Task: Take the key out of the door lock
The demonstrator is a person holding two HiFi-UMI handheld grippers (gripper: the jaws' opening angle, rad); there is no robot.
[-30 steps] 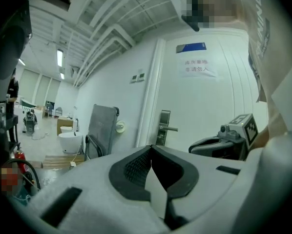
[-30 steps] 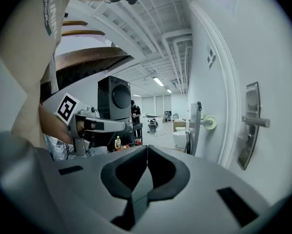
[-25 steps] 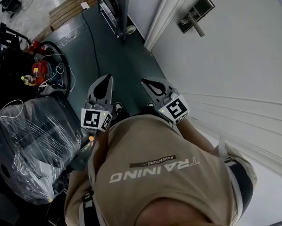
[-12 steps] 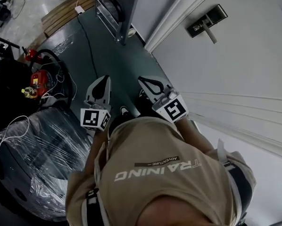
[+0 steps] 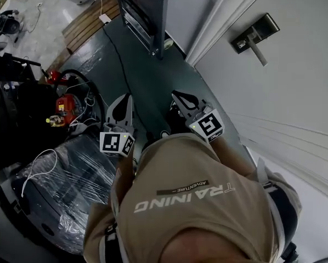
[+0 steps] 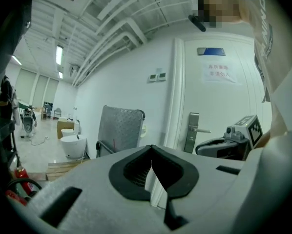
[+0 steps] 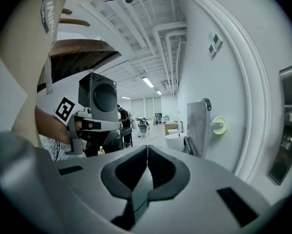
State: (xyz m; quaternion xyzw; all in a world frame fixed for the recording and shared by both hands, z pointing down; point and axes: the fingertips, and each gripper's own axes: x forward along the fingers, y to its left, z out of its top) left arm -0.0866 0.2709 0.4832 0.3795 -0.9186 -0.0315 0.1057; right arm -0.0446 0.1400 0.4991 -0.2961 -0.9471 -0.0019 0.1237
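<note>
Left claw (image 5: 123, 98) and right claw (image 5: 179, 95) were each pressed together, nothing between the jaws, and I held them side by side low before my chest over the dark floor (image 5: 147, 75). Door lock (image 5: 255, 33), a metal plate with a lever handle (image 5: 259, 52), sat on the white door (image 5: 295, 92) ahead to my right, well apart from both claws. Key: too small for me to make out at the lock.
</note>
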